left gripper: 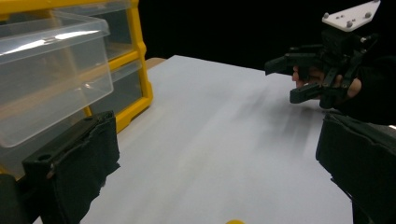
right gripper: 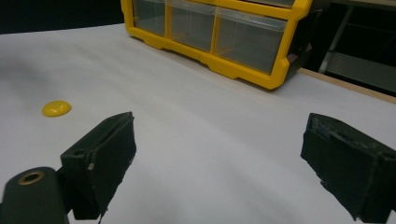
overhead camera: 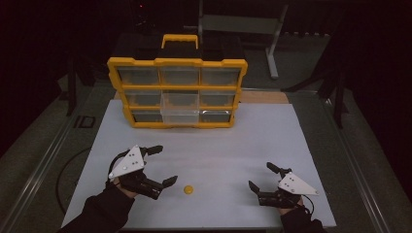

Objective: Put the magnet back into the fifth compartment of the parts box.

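Note:
A small yellow disc (overhead camera: 188, 189) lies on the white table near the front, between my two grippers; it also appears as the yellow disc (right gripper: 56, 108) at the left of the right gripper view and as a sliver of the disc (left gripper: 235, 222) at the bottom edge of the left gripper view. My left gripper (overhead camera: 163, 165) is open just left of it, nothing between the jaws. My right gripper (overhead camera: 261, 176) is open at the front right, also empty. A yellow drawer organizer (overhead camera: 178, 92) stands at the back, its middle clear drawer (overhead camera: 180, 108) pulled out.
The white table top (overhead camera: 218, 141) spreads between the organizer and the grippers. Beyond the table sit a dark floor and a grey metal stand (overhead camera: 272, 39). A black cable (overhead camera: 65, 170) curves off the left edge.

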Demonstrator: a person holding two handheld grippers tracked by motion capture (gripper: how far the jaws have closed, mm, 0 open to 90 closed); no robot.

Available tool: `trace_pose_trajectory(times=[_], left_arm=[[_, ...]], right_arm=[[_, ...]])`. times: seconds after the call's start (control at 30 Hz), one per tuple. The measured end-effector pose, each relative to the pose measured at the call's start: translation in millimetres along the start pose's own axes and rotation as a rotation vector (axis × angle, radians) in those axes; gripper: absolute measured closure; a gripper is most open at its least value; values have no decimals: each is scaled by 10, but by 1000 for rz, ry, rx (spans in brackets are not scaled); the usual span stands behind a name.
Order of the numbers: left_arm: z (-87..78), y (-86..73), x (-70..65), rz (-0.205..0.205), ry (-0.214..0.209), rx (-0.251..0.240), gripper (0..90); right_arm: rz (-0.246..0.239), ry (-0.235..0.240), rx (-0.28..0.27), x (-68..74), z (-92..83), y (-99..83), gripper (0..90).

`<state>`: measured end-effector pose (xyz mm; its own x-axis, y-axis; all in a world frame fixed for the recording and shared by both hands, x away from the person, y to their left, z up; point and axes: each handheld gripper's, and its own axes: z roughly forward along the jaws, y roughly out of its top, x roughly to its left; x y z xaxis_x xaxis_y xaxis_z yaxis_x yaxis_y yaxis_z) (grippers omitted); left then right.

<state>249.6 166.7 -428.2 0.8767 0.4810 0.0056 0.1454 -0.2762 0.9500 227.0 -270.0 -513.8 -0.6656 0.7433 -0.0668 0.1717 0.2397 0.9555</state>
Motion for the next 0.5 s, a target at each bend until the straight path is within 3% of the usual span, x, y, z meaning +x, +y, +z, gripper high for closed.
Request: trace_pose_trajectory(times=[0.23, 0.5], left_arm=[[119, -28, -44, 12, -21, 25, 0], [334, -207, -96, 10, -79, 89, 0]], right_arm=[[1, 1, 1, 3, 3, 0, 100], [-2, 1, 2, 3, 4, 0, 100]])
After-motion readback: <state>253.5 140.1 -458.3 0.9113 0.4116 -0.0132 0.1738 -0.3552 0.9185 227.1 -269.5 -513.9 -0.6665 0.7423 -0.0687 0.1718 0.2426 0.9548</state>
